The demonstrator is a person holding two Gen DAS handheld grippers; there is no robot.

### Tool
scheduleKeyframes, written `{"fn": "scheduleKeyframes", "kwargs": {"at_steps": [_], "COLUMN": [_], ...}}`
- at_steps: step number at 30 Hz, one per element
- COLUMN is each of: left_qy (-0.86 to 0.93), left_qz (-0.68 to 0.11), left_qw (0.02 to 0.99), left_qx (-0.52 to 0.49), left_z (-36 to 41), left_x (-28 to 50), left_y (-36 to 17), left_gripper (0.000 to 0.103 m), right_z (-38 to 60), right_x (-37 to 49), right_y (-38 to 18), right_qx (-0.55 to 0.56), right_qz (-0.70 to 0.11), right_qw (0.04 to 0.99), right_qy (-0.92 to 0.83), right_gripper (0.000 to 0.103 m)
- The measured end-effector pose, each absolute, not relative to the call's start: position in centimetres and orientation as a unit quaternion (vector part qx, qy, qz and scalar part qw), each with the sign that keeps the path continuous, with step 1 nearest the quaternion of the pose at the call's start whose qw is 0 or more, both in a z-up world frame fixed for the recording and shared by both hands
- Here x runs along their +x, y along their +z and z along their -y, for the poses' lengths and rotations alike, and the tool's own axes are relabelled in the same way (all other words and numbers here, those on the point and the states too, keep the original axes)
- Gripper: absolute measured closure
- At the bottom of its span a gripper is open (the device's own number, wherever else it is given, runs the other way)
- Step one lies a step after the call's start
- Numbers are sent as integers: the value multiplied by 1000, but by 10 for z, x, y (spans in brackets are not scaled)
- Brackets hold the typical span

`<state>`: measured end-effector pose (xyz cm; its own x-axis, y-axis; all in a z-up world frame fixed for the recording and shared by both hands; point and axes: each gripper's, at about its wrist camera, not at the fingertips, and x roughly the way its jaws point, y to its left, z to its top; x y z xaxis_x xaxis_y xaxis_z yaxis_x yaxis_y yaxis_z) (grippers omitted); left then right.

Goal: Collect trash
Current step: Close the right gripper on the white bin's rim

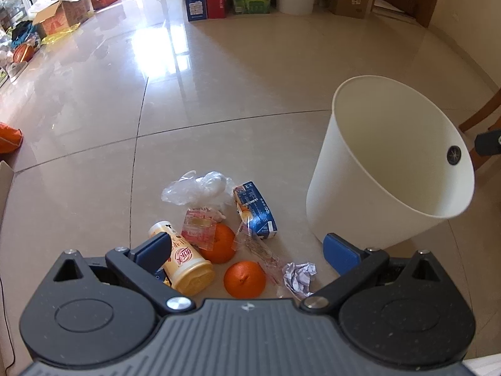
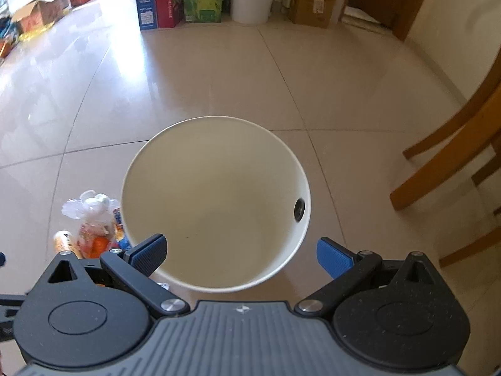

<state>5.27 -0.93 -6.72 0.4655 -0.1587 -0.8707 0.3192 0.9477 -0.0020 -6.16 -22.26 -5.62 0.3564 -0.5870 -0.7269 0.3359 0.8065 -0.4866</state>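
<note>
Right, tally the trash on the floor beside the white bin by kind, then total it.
Oranges: 2
Yellow bottle: 1
Blue carton: 1
Crumpled paper ball: 1
Clear plastic bag: 1
Snack wrappers: 2
Total: 8

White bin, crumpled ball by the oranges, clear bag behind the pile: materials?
White bin: likely plastic, matte, thin smooth seamless wall. Crumpled ball: paper, sharp dull creases. Clear bag: thin plastic film, translucent, glossy wrinkles.
</note>
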Motion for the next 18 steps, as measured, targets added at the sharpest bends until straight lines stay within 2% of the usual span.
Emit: {"fn": "scheduleKeyframes", "kwargs": {"at_steps": [4,8,18], "left_qy": [-136,-128,-136], "left_qz": [-500,-501,-507], "left_qw": [852,853,847], "left_qx": [75,74,80], "left_z": [4,0,3], "left_x": [57,59,61], "left_y": [-76,-86,-109], "left_gripper": [1,1,1], "right_z": [238,253,312], "right_x": [-52,-41,-24], "right_y": [-63,-63,-62], "right_qx": [-115,-146,-110], "right_qz": [-516,-500,-487], "right_qw": [803,803,810], "right_qy": [-273,-289,-309], "right_gripper": [0,0,2]}}
